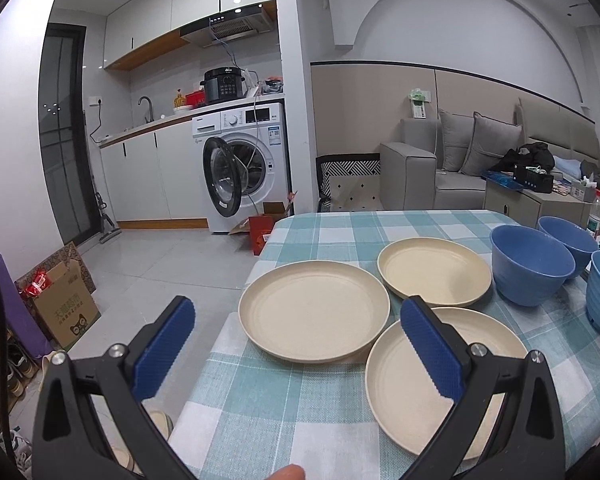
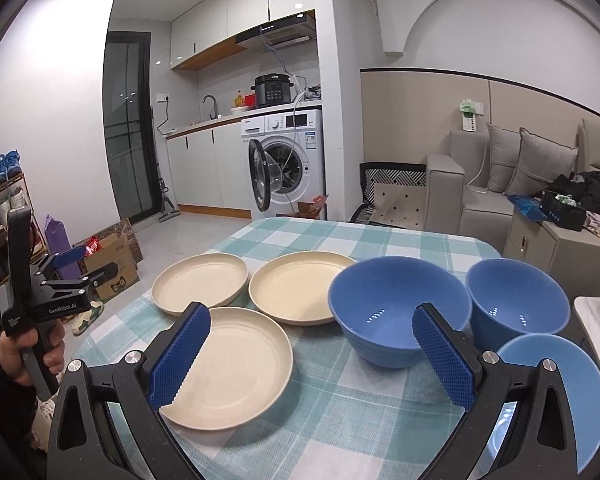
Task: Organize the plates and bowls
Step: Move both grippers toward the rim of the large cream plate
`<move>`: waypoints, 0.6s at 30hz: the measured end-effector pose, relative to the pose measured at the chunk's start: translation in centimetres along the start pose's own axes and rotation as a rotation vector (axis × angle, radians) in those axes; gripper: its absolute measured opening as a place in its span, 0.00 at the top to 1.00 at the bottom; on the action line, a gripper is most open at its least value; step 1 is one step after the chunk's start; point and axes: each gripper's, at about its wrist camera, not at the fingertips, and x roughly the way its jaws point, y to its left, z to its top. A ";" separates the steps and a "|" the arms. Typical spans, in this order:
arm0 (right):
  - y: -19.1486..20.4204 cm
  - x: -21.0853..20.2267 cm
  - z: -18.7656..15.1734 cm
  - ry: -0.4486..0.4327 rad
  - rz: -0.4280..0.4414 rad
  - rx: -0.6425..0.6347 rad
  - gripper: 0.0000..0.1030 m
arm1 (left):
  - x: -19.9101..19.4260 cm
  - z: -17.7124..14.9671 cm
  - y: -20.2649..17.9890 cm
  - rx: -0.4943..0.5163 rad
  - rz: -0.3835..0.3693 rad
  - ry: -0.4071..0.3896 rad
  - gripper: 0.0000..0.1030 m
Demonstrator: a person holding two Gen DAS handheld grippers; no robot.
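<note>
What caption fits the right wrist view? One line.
Open right gripper over three cream plates and three blue bowls.

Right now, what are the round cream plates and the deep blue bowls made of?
The round cream plates look like matte plastic, maybe wheat-straw type: dull, faintly speckled, no glare. The deep blue bowls seem smooth glossy plastic or glazed ceramic; small light spots shine inside. Cannot tell which.

Ahead of me I see a white front-loading washing machine (image 1: 246, 160) with open door, white kitchen cabinets (image 1: 140, 176), a grey fabric sofa (image 2: 500, 184) and pale tiled floor (image 1: 160, 264).
</note>
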 end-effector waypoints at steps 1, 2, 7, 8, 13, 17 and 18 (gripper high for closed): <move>0.2 0.4 0.3 0.000 0.002 -0.009 0.00 | 0.1 0.0 0.0 -0.001 0.002 0.002 0.00; 0.4 0.8 0.6 0.000 0.007 -0.016 0.00 | 0.2 0.1 0.0 -0.001 0.003 0.003 0.00; 1.0 3.0 2.1 0.013 0.033 -0.026 0.00 | 1.2 0.6 1.1 -0.021 0.029 0.019 0.00; 1.1 3.4 2.5 0.012 0.038 -0.030 0.00 | 1.4 0.7 1.4 -0.028 0.032 0.023 0.00; 2.0 5.5 3.7 0.025 0.065 -0.044 0.00 | 2.7 1.1 2.8 -0.053 0.027 0.042 0.00; 2.9 7.0 4.5 0.036 0.086 -0.060 0.00 | 3.5 1.2 3.7 -0.070 0.034 0.056 0.00; 3.1 7.5 4.8 0.041 0.094 -0.062 0.00 | 3.6 1.3 3.7 -0.067 0.038 0.057 0.00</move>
